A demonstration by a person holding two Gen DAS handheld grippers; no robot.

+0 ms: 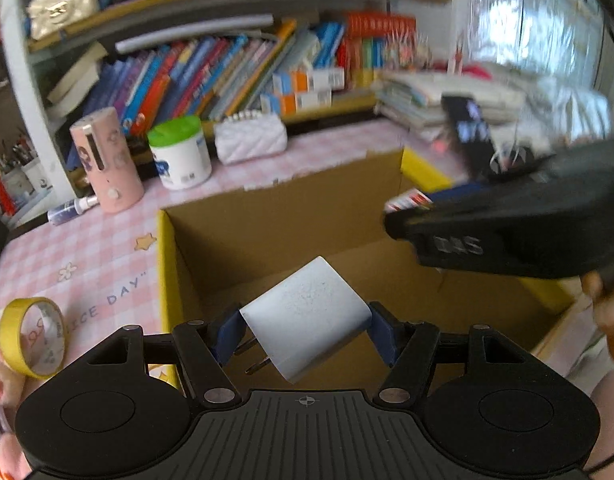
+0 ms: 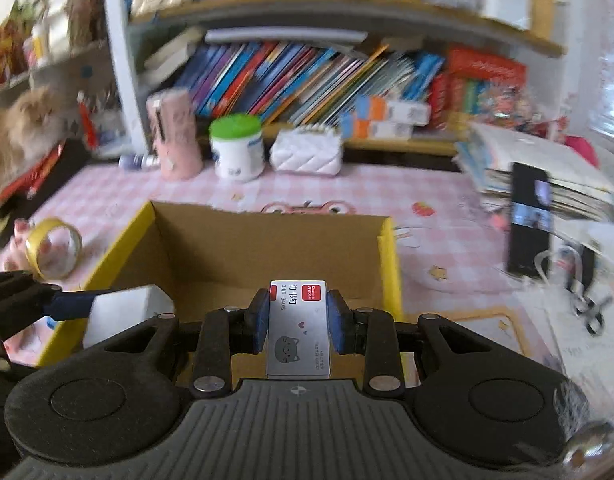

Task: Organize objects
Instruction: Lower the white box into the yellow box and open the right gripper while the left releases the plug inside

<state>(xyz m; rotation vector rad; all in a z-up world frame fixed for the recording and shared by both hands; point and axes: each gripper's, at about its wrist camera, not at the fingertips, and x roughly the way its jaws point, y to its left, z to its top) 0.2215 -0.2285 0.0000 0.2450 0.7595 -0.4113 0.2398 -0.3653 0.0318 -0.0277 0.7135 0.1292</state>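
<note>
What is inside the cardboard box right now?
The cardboard box shows only bare brown floor and walls. The white charger and staple box, both gripper-held above it, cover its near floor.

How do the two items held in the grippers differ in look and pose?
The charger in the left gripper is a plain white block with two metal prongs; the staple box in the right gripper is flat, grey and printed, with a red label and a cat drawing. The charger sits tilted between the pads; the staple box lies straight. Both are clamped over the open cardboard box.
</note>
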